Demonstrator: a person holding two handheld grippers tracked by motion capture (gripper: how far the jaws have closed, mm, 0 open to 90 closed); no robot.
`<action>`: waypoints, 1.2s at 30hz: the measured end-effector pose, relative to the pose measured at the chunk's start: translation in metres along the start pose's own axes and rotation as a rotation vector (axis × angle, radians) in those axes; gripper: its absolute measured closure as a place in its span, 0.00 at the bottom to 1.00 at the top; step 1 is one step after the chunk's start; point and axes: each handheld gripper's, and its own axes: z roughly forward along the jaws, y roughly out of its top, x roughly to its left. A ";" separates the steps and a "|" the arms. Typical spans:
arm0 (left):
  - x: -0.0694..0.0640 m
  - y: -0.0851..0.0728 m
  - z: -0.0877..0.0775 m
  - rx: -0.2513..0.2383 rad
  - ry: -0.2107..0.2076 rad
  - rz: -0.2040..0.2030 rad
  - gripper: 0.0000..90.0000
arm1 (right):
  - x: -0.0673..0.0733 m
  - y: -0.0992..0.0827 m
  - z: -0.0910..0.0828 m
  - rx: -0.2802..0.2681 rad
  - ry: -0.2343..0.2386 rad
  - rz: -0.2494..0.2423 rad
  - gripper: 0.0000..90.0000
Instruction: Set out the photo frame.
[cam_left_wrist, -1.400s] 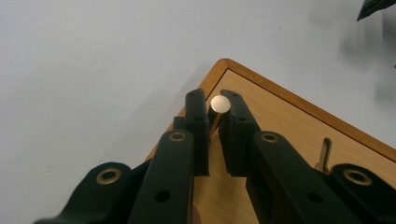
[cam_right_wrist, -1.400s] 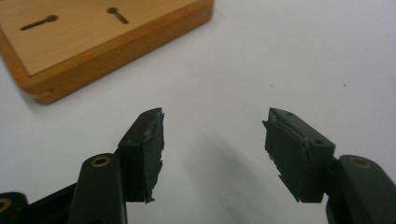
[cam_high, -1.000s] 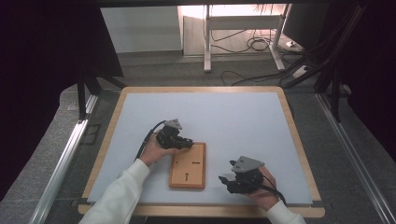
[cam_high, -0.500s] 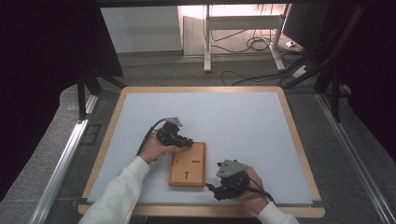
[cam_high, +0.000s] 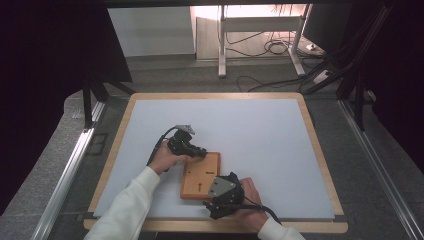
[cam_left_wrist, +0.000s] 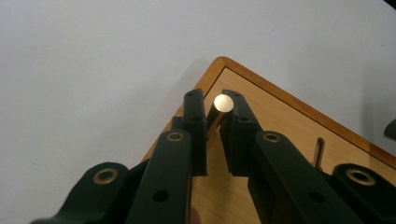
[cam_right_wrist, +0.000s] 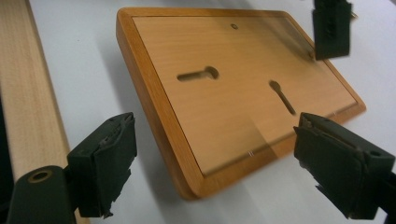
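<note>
Left gripper (cam_left_wrist: 212, 135), jaws clenched on a metal pin (cam_left_wrist: 218, 112) at the wooden board's (cam_high: 200, 175) upper-left corner, apparently steadying it. Right gripper (cam_right_wrist: 212, 168), jaws just opened wide and empty, approaches the board's near edge at lower centre, above the white mat (cam_high: 250, 125).

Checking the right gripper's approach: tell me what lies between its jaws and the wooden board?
Nothing: in the right gripper view, bare white mat separates the open right gripper from the wooden board.

Dim surroundings, evenly lit bench
The pale grey bench top (cam_high: 260, 130) is softly lit; dark surroundings; slight blur low in the right gripper view.
</note>
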 end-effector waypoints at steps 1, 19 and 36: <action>0.001 0.000 0.000 -0.001 -0.002 0.002 0.91 | 0.002 0.001 0.003 0.007 -0.012 -0.017 0.13; 0.003 0.001 0.000 0.009 -0.011 -0.014 0.90 | 0.011 0.006 0.022 0.061 -0.101 -0.109 0.18; -0.001 0.000 0.001 -0.022 0.046 -0.008 0.95 | 0.013 0.010 0.002 0.027 -0.209 -0.214 0.44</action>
